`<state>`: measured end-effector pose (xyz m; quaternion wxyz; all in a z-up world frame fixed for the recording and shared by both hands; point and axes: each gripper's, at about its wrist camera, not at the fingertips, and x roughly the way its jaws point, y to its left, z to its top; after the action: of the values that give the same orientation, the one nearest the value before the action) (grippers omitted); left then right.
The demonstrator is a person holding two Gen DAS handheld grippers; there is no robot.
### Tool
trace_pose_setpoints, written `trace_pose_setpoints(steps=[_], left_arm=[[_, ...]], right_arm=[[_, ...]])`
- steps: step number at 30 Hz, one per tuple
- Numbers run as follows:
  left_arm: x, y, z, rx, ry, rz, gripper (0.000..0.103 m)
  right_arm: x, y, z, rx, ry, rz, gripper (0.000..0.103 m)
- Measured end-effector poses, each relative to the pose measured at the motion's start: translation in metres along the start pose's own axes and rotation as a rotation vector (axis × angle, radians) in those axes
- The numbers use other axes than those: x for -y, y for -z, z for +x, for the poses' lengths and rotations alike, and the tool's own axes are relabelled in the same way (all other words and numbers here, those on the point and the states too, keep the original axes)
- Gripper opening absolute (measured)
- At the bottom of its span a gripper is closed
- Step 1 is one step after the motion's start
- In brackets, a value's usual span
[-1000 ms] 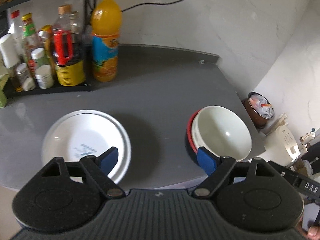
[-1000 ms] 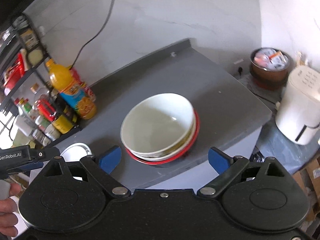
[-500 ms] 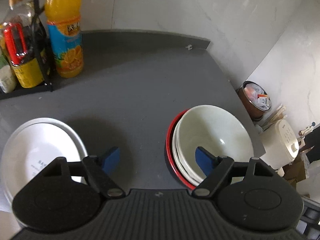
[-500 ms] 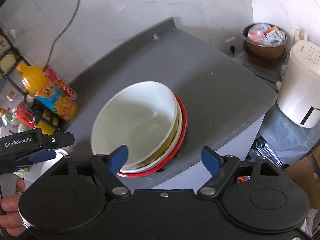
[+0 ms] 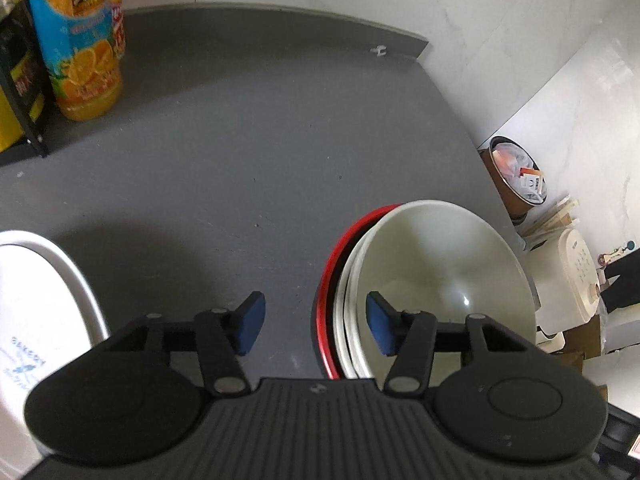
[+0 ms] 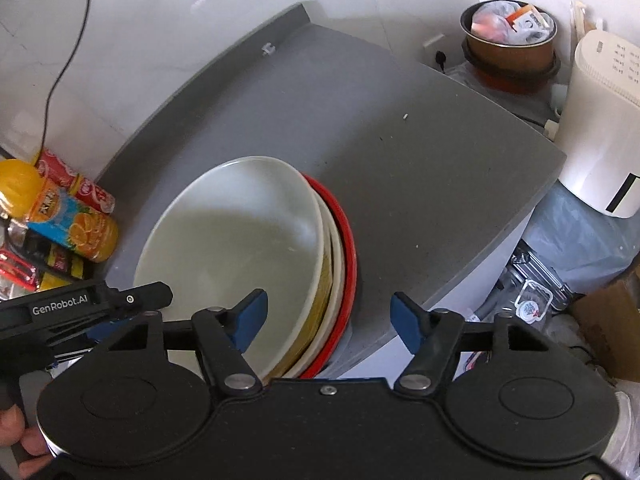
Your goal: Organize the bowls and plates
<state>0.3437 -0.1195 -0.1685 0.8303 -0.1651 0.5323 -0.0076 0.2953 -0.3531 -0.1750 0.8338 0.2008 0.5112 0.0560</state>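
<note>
A stack of bowls stands near the grey counter's (image 5: 248,152) right front corner, with a cream bowl (image 5: 448,264) on top and a red one (image 5: 325,292) at the bottom. My left gripper (image 5: 315,323) is open and straddles the stack's left rim, its right pad inside the cream bowl. In the right wrist view my right gripper (image 6: 329,319) is open over the right rim of the stack (image 6: 240,236), with its left pad inside the bowl. The left gripper (image 6: 80,308) shows there at the stack's far side. A white plate (image 5: 36,300) lies left of the stack.
An orange juice bottle (image 5: 76,48) and a condiment rack (image 5: 16,92) stand at the back left, with cola cans (image 6: 76,190) beside them. Past the counter's right edge are a brown pot of rubbish (image 6: 508,36), a white appliance (image 6: 600,128) and a cardboard box (image 6: 608,320).
My left gripper moved right from the white plate to the bowl stack. Both grippers came lower and closer and now straddle opposite rims of the stack.
</note>
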Motion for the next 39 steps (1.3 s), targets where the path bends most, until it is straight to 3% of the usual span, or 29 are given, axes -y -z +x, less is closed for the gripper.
trace_pose_setpoints(steps=[8,9,10,11,15,27,39], left_arm=[[-0.003,-0.005,0.023,-0.052,0.018,-0.034,0.036],[-0.004,-0.004,0.026,-0.065,0.028,-0.040,0.034],[-0.005,-0.004,0.027,-0.071,0.043,-0.045,0.029],[-0.005,-0.003,0.027,-0.075,0.066,-0.050,0.024],[-0.007,-0.002,0.024,-0.078,0.058,-0.042,0.023],[-0.024,0.002,-0.022,0.005,0.030,-0.069,0.023],[-0.073,0.001,-0.086,0.099,-0.040,-0.200,0.023]], right_arm=[[-0.002,-0.006,0.018,-0.054,0.017,-0.002,0.064],[-0.002,-0.005,0.021,-0.066,0.013,0.000,0.056],[-0.002,-0.005,0.023,-0.077,0.006,0.000,0.041],[-0.004,-0.004,0.024,-0.081,0.017,-0.013,0.037],[-0.007,-0.004,0.021,-0.077,0.021,-0.041,0.029],[-0.037,0.000,0.002,-0.061,-0.041,-0.126,0.028],[-0.108,0.001,-0.010,-0.081,-0.141,-0.288,0.028]])
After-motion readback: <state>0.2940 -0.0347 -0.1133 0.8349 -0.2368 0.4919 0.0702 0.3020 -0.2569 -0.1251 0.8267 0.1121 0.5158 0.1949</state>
